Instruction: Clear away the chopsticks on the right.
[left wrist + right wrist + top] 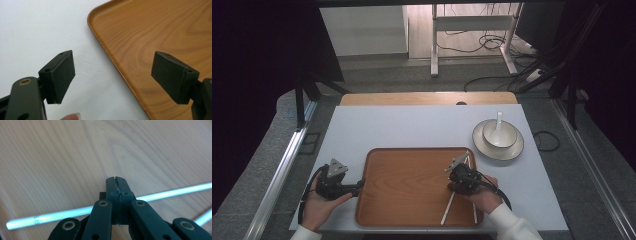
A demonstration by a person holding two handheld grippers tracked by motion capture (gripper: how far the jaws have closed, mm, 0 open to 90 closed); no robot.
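A wooden tray (407, 185) lies on the white table (412, 127). Two white chopsticks rest on its right part: one chopstick (447, 212) runs slantwise under my right gripper (453, 186), the other chopstick (474, 210) lies beside it. In the right gripper view the right gripper (116, 180) is shut, pads pressed together with nothing between them. The long chopstick (62, 215) crosses the tray (75, 157) beneath it. My left gripper (360, 186) rests at the tray's left rim. In its own view, the left gripper (117, 75) is open over the tray (150, 37) edge, holding nothing.
A white bowl (504, 137) holding a white spoon (498, 125) sits on a plate (512, 151) at the table's right, beyond the tray. A wooden strip (427, 98) edges the far side. Cables and a white frame stand on the floor behind.
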